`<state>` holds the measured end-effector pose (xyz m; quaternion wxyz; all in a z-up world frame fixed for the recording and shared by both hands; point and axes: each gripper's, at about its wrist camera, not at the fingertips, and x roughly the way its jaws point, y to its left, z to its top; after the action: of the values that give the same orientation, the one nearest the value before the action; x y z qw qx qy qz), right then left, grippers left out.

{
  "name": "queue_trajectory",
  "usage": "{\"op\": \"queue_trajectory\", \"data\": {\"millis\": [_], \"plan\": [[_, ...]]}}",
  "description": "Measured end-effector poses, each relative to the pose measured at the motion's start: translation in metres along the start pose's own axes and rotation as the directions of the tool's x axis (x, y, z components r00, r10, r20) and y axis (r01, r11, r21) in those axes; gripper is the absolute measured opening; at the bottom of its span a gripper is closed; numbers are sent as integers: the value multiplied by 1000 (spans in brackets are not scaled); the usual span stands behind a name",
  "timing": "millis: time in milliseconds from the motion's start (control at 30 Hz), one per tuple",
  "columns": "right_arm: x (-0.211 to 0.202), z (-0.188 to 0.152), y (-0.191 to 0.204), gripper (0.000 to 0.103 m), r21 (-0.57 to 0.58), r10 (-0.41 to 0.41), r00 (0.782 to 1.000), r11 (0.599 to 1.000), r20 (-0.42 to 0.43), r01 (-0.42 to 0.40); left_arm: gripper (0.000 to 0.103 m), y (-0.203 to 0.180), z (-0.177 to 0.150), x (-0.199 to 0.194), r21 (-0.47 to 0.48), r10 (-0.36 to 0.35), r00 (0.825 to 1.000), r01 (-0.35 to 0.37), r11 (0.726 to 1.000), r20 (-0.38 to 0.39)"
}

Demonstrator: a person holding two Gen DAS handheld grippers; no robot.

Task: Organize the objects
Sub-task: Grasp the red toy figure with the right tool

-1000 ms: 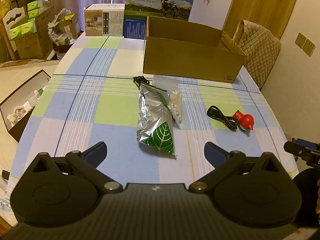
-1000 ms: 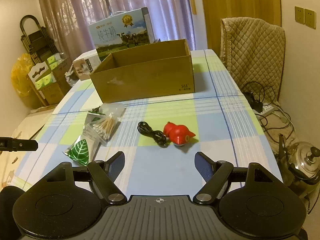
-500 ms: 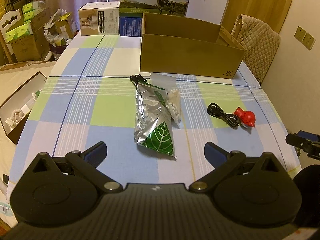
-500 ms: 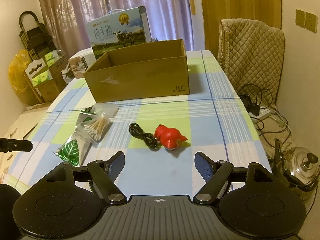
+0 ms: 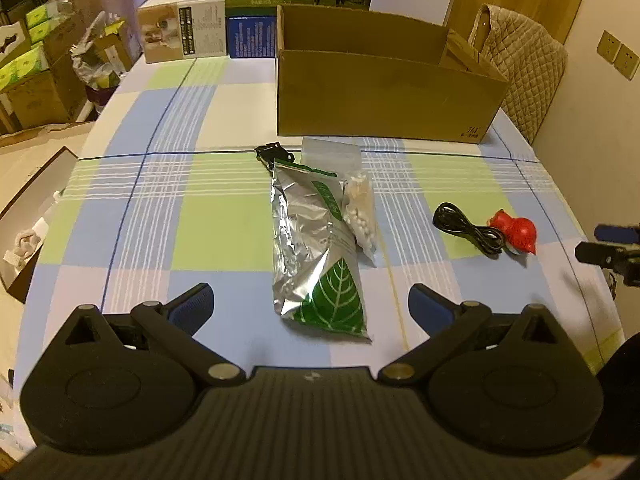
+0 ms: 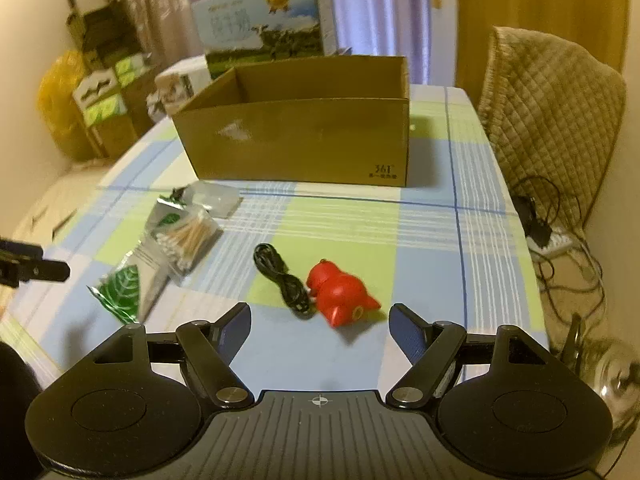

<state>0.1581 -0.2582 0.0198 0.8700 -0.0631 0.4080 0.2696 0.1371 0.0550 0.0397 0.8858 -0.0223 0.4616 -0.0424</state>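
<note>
Ideally, the wide-open, empty right tongs straddle the red toy at twelve o'clock, clear of the black cable, while the left tongs wait open and empty.

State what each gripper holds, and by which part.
Nothing. The left gripper and right gripper are both open and empty; the foil bag and red toy lie on the table.

Black tongs, seemingly blue-padded fingers

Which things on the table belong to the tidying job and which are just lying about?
Job: foil pouch, cotton swab bag, black cable, red toy, black clip, cardboard box.
Lying about: milk carton, white box, quilted chair.
</note>
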Motion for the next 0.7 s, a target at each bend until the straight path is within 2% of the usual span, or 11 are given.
{"op": "queue_trajectory", "data": {"millis": [267, 433, 700], "plan": [[36, 15, -16, 71, -98, 34, 995, 994, -91, -43, 101, 9, 15, 39, 19, -21, 998, 22, 1000, -57], [60, 19, -17, 61, -195, 50, 985, 977, -167, -83, 101, 12, 22, 59, 30, -24, 997, 27, 999, -77], [101, 23, -18, 50, -294, 37, 968, 949, -250, -113, 101, 13, 30, 81, 38, -26, 994, 30, 999, -102]]}}
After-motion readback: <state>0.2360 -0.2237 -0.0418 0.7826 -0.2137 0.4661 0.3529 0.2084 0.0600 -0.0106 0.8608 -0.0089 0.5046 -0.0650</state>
